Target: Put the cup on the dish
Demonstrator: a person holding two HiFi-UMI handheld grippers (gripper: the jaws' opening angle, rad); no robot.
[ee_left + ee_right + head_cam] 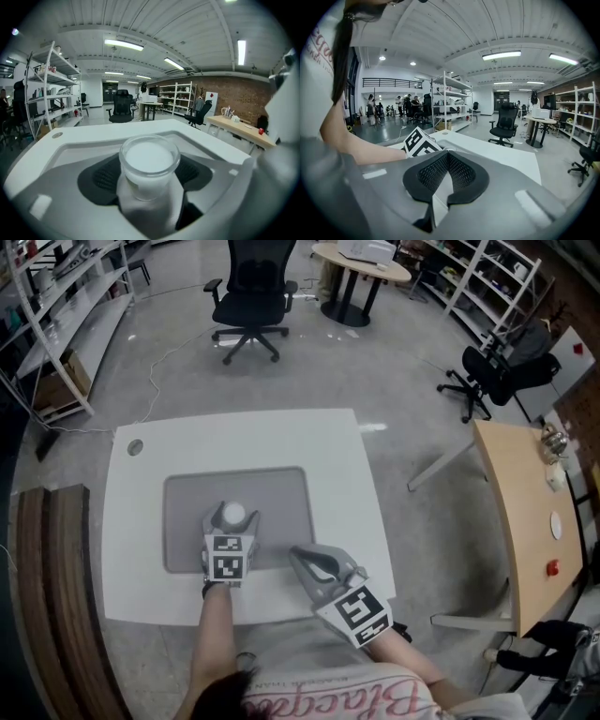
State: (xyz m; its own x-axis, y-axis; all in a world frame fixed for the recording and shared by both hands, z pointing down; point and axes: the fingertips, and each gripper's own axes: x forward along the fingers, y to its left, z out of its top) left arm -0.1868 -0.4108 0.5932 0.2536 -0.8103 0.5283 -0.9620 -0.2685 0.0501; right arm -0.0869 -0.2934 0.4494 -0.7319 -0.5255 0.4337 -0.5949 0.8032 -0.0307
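Note:
A small clear cup [233, 514] with a white inside stands upright on a flat grey rectangular dish [281, 491], near its front edge. My left gripper [232, 517] reaches around it from the near side. In the left gripper view the cup [149, 161] fills the gap, with a black pad [105, 178] close on either side and no clear squeeze showing, so the jaws read as open. My right gripper [300, 555] hovers over the white table [234, 432] just right of the dish's front corner. Its pads [461, 173] meet at the tips with nothing between them.
The table has a small round grommet [135, 447] at its back left. A wooden bench [52, 596] runs along the left and a wooden desk [525, 512] stands at the right. A black office chair [251, 296] and a round table [361, 263] are behind.

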